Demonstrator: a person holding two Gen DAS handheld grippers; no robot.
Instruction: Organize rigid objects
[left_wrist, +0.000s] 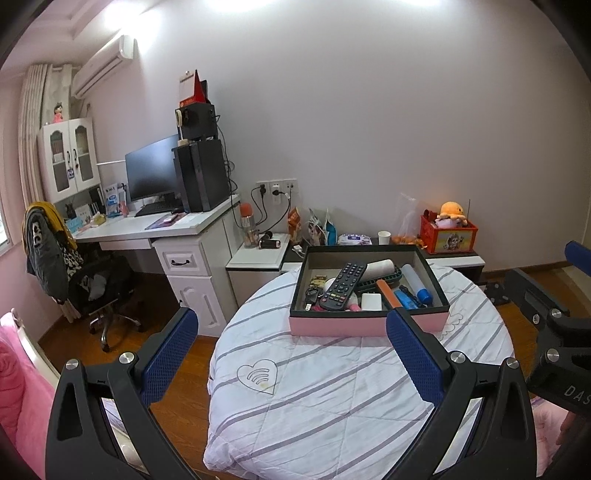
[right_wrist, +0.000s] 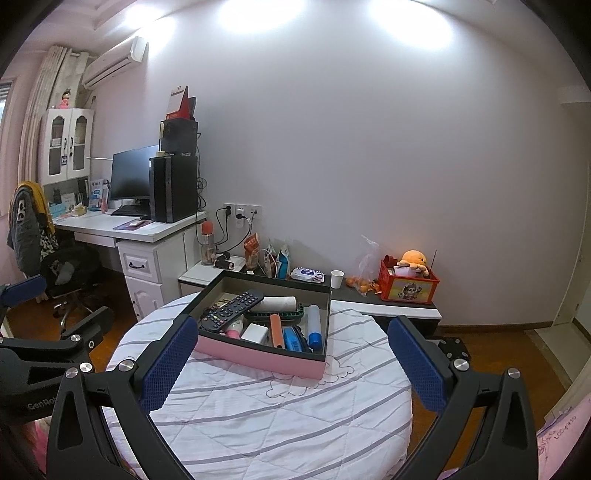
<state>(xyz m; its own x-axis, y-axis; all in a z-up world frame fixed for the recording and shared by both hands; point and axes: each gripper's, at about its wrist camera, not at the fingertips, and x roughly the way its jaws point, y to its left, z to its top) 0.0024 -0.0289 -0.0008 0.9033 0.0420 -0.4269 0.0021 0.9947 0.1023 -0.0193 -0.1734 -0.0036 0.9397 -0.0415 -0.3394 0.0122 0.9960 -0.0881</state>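
Left gripper (left_wrist: 291, 345) hovering level, fingers spread wide and holding nothing, right gripper (right_wrist: 293, 352) hovering likewise, pink box (left_wrist: 369, 325) of clutter sitting beyond both fingertips, heart motif (left_wrist: 257, 376) showing in left view only.

A home bedroom doubling as a study is showing here. A white desk (left_wrist: 155, 229) is carrying a dark monitor (left_wrist: 151, 171) and a black computer tower (left_wrist: 201, 175), with a clothes-draped office chair (left_wrist: 92, 284) standing beside it. An air conditioner (left_wrist: 105, 64) is hanging high on the pale wall above a curtain (left_wrist: 33, 122). An orange plush toy (right_wrist: 413, 260) is sitting in a red box (right_wrist: 408, 286) on a low cabinet, and pink bedding (left_wrist: 18, 387) is lying at the left edge over wooden flooring.
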